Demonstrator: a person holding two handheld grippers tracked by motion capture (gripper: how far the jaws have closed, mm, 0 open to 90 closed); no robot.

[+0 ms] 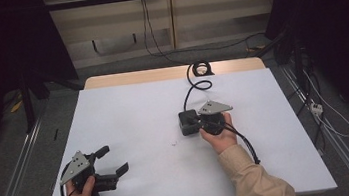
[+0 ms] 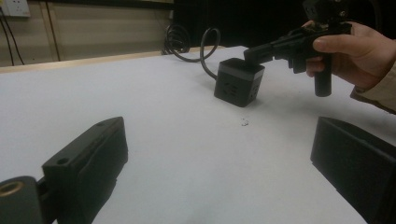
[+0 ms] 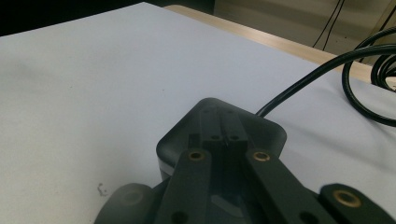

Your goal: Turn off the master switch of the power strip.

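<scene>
Fingers of the right gripper (image 2: 261, 52), closed together, rest atop the socket cube (image 2: 239, 81); the left gripper (image 1: 112, 161) is wide; pressing off-centre could tip the cube.

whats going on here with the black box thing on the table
A person holds a two-jaw gripper in each hand over a white table. The right gripper, jaws shut together, has its tips at the top of a black cube-shaped power socket whose black cable coils toward the far edge; contact can't be told. The left gripper sits near the front left corner, jaws wide open and holding nothing.
</scene>
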